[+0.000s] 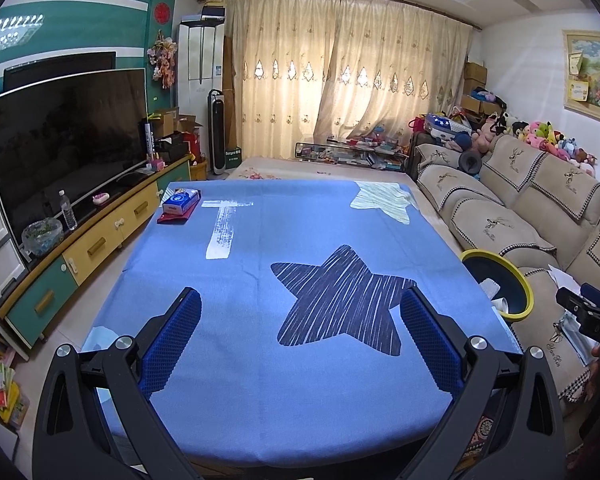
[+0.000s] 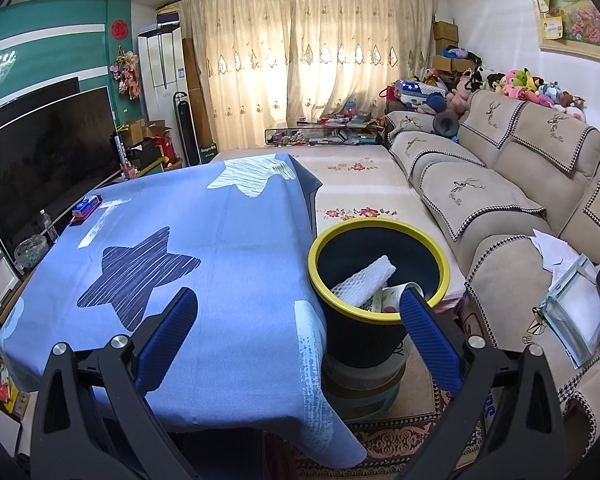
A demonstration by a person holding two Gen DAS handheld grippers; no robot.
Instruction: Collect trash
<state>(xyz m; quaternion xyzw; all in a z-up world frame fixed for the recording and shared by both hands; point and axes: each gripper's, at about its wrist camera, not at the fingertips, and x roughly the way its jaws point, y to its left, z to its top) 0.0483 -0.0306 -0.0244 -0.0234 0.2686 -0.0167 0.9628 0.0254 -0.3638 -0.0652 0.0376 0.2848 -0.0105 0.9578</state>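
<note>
Both spread and empty: left gripper, right gripper. Table looks cleared; trash bin holds scraps; best to scan edges slowly.

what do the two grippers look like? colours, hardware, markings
Both match. The left gripper and right gripper each have two black angled linkage arms with cut-out slots and silver round pivot bolts. The fingers carry blue textured rubber pads. No cables or sleeves show. In the left view, the right gripper's black body shows white lettering, too small to read reliably.
</note>
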